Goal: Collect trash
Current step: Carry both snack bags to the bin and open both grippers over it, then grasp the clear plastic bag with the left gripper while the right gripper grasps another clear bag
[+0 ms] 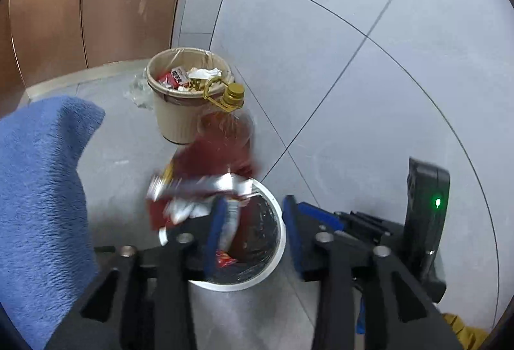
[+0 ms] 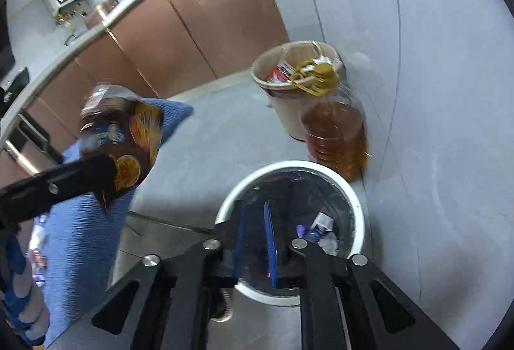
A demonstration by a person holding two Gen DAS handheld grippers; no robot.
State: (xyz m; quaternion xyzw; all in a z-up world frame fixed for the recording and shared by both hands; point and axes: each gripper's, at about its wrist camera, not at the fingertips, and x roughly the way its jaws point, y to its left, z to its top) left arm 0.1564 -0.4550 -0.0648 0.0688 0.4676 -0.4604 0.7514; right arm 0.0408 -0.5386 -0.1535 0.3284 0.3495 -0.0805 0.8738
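Note:
A white round bin (image 1: 279,249) with a dark liner stands on the floor under both grippers; it also shows in the right wrist view (image 2: 356,205). My left gripper (image 1: 253,228) is open above it, and a blurred red and silver snack wrapper (image 1: 196,189) hangs against its left finger over the bin's rim. In the right wrist view the same wrapper (image 2: 128,141) shows dark with orange slices at the tip of the left gripper's arm. My right gripper (image 2: 257,240) is open and empty over the bin, which holds small crumpled wrappers (image 2: 318,228).
A beige bin (image 1: 180,112) full of trash stands by the wall, also in the right wrist view (image 2: 286,99). A big oil bottle with a gold cap (image 2: 334,135) stands between the bins. A blue towel (image 1: 41,189) lies at left. Brown cabinets (image 2: 192,22) run behind.

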